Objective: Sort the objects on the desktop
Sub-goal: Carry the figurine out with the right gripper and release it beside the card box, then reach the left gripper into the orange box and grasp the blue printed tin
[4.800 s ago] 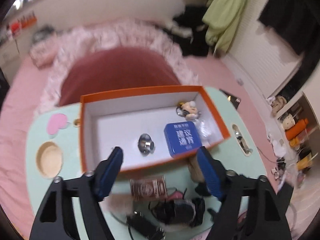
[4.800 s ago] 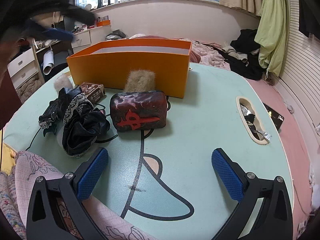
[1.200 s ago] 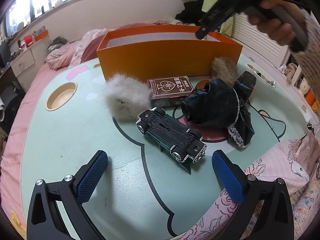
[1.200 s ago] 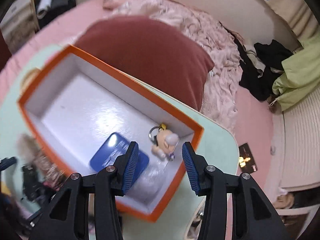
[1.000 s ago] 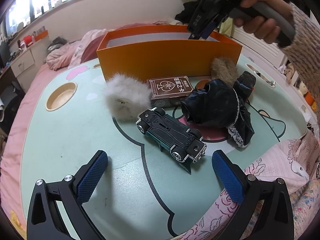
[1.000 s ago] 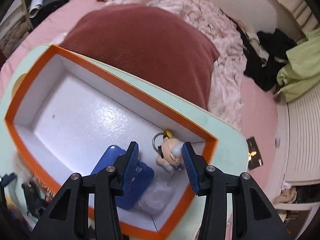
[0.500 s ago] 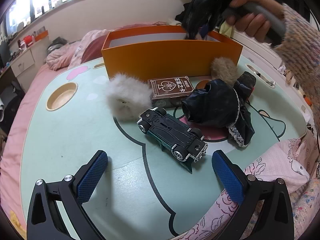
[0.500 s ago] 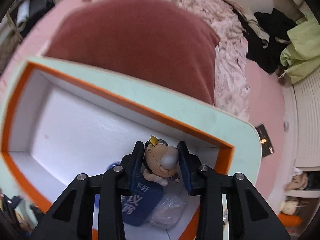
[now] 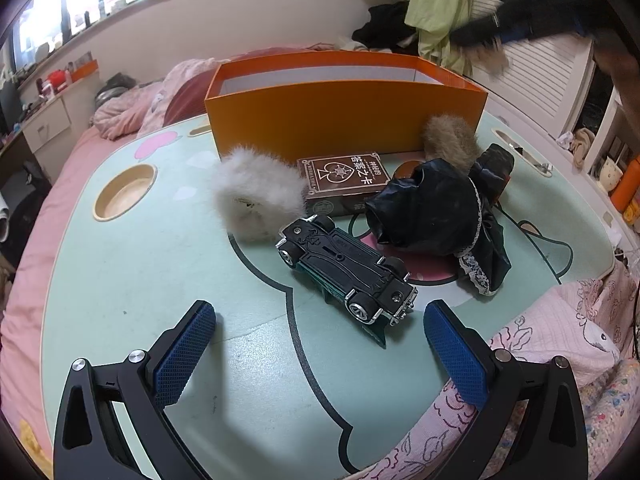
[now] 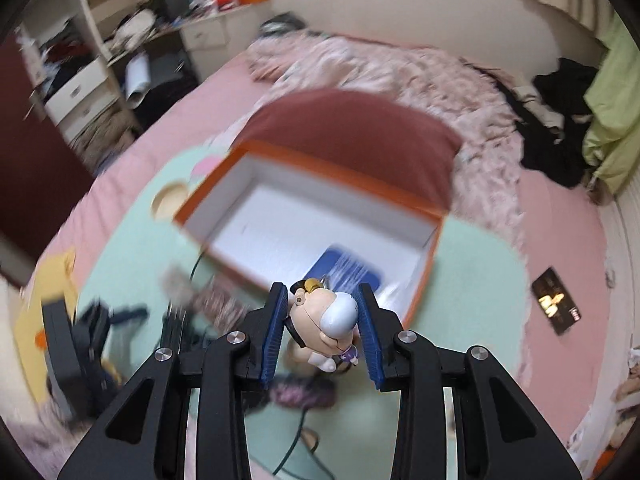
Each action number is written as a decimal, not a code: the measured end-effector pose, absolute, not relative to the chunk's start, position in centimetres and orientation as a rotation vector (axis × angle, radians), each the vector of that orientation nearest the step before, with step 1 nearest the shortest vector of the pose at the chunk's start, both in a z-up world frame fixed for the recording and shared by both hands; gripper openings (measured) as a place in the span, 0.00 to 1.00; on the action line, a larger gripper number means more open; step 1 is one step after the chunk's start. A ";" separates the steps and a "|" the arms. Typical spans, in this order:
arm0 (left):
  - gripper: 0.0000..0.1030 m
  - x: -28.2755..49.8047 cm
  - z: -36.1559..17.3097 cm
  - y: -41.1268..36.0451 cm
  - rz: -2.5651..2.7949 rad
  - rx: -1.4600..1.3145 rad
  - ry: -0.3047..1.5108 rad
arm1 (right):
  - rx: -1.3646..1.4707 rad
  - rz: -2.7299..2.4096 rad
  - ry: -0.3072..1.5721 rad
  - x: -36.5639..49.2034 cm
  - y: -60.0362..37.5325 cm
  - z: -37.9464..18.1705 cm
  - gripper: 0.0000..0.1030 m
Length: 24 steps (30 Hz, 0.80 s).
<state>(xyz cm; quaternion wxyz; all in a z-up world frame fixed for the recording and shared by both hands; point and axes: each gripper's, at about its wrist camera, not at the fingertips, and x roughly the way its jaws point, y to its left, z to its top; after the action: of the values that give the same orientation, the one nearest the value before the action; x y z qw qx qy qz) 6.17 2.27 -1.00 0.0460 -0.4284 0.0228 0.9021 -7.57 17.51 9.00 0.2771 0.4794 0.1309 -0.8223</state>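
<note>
My right gripper [image 10: 322, 332] is shut on a small doll figure keychain [image 10: 326, 326], held in the air above the near right corner of the orange box [image 10: 426, 276]. A blue tin [image 10: 344, 270] lies inside the box. In the left wrist view my left gripper [image 9: 320, 354] stands open low over the green table [image 9: 120, 280], just short of an upturned black toy car [image 9: 348, 268]. Behind the car lie a white fur ball [image 9: 256, 196], a brown card box [image 9: 346, 178], a black lace cloth [image 9: 432, 216] and a brown fur ball [image 9: 450, 140]. The orange box [image 9: 344, 112] stands behind them.
The table sits on a pink bed with a dark red cushion [image 10: 352, 124] behind the box. A round cup hole [image 9: 124, 192] is at the table's left. A flowered pink quilt [image 9: 560, 340] covers the near right edge. The right hand is a dark blur [image 9: 520, 28] at the upper right.
My right gripper closed on the doll keychain in the box and lifted it up and back over the box's near corner. The left gripper has stayed still and open.
</note>
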 end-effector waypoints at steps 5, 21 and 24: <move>1.00 6.2 -1.0 2.3 2.754 -1.307 0.070 | 1.336 -2.112 0.385 -6.7 14.9 4.6 0.35; 1.00 6.2 -1.0 2.3 2.761 -1.308 0.064 | 0.940 -2.511 0.183 1.4 19.4 3.8 0.73; 1.00 6.2 -1.0 2.3 2.761 -1.308 0.065 | 0.945 -2.544 0.126 2.9 21.2 1.8 0.73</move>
<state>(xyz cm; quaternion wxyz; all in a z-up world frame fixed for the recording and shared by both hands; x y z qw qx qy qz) 6.15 2.27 -0.98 0.0431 -0.4276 0.0211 0.9027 2.87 21.24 1.75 0.2109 0.3399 0.0452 -0.9154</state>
